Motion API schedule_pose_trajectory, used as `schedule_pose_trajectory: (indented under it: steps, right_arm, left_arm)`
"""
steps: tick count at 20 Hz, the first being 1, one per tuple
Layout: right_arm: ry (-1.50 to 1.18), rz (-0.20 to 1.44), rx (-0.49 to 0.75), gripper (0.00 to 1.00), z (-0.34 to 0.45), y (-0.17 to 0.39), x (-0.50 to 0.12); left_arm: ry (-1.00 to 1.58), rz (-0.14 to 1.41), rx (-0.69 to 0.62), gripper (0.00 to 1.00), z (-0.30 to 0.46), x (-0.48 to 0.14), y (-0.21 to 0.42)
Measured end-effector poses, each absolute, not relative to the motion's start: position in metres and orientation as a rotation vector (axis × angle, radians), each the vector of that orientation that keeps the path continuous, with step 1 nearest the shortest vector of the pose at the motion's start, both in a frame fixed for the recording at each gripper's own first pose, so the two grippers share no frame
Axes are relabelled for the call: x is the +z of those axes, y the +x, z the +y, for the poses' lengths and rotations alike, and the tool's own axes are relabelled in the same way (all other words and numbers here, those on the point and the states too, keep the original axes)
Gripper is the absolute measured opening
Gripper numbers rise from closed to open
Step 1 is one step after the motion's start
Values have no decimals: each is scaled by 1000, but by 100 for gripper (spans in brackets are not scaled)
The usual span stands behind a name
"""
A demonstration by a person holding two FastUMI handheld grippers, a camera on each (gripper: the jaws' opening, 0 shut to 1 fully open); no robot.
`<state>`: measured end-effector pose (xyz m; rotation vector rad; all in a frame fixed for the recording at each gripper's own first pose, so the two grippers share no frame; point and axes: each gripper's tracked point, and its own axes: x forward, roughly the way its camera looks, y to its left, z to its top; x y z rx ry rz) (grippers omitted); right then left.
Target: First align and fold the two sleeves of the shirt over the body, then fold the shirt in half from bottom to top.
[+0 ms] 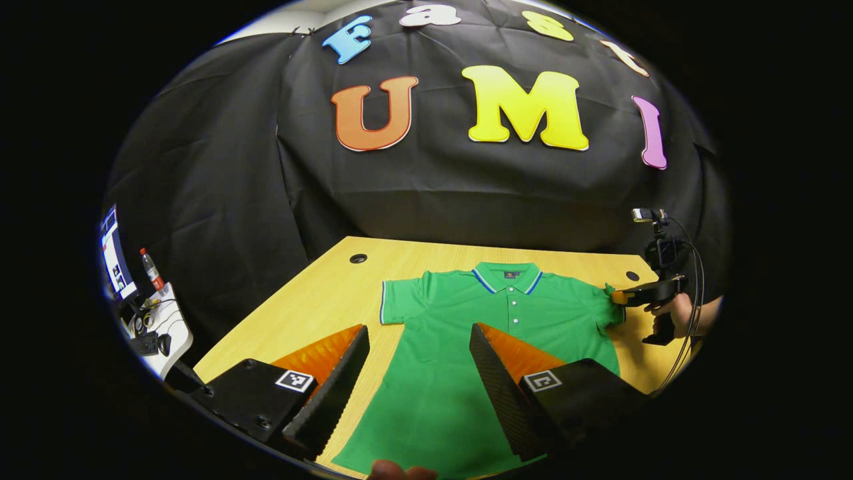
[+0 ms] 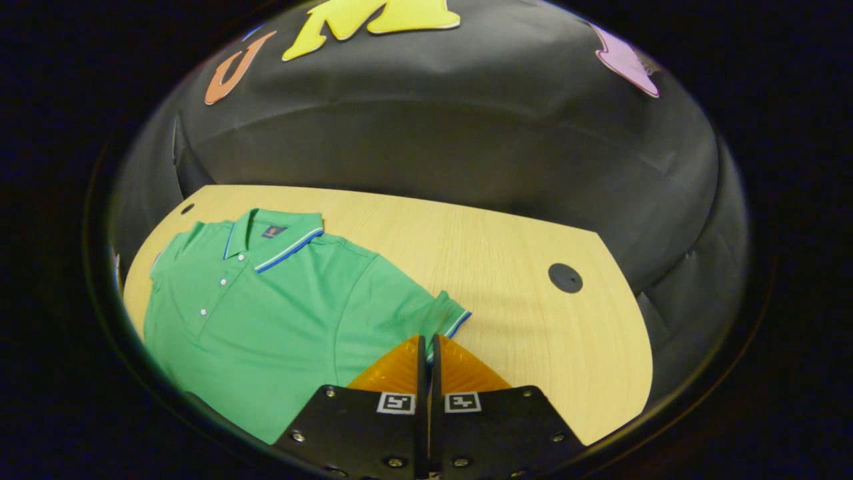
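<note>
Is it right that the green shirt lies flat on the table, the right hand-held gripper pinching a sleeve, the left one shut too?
Not quite: the left hand-held gripper is open above the shirt, as the left gripper view shows. The right hand-held gripper does pinch the sleeve.

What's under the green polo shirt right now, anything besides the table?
The green polo shirt lies flat on the wooden table; bare wood shows all around it. No bulges suggest anything beneath, but the cloth hides whatever it covers.

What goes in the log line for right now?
shirt: flat, unfolded | right gripper: shut on sleeve | left gripper: open above shirt
</note>
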<state>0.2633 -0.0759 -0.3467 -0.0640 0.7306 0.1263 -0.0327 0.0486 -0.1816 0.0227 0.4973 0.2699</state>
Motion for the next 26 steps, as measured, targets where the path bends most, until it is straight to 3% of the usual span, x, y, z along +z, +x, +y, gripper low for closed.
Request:
schedule_pose_trajectory:
  steps: [16, 24, 26]
  right_arm:
    - [-225, 633, 189, 2, 19, 255, -281]
    - [-275, 702, 228, 2, 72, 251, -313]
    - [-261, 729, 249, 6, 85, 247, -322]
  left_arm:
    - [-43, 447, 385, 100, 117, -183, -73]
    - [-64, 465, 433, 98, 153, -193, -100]
    - [-69, 470, 444, 98, 159, -195, -105]
